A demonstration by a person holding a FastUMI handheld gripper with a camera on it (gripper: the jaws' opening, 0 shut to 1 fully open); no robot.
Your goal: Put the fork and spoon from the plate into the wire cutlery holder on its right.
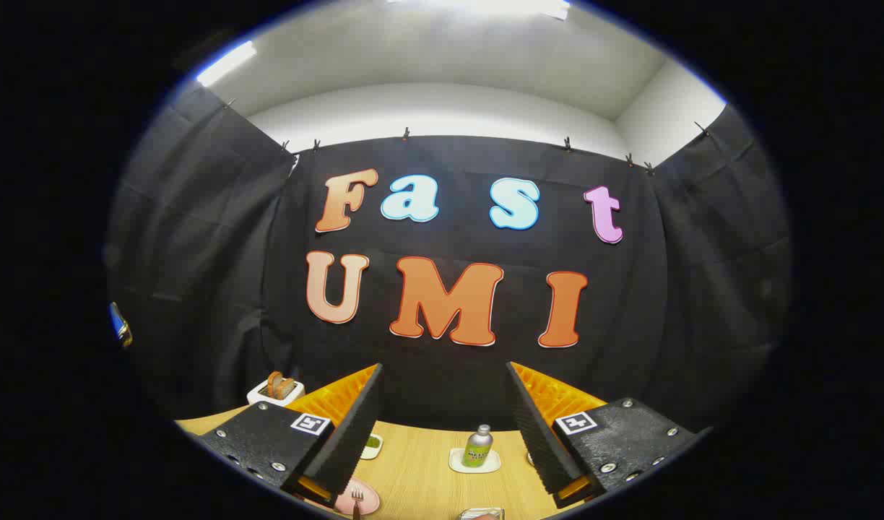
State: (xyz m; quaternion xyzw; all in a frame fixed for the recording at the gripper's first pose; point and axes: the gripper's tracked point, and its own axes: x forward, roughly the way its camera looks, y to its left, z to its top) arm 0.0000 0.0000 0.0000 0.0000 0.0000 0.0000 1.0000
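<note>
Tongs, the hand-held two-finger gripper (442,419), hang spread wide above the light wooden table (420,469), holding nothing, with open tabletop showing between the fingers. Near the left finger lies the round pink plate (366,498), partly hidden by that finger, and a metal fork (356,500) rests on it, tines pointing far. The spoon cannot be made out. At the nearest edge, right of the plate, a bit of wire and something reddish (482,513) peeks in; whether it is the holder cannot be told. Farther off, between the fingers, a small silver bottle with a green label (478,446) stands upright on a white square coaster (456,462). A small white dish with something green (372,445) sits by the left finger. Far left, a white toaster holding brown bread (276,390) stands near the table's edge.
</note>
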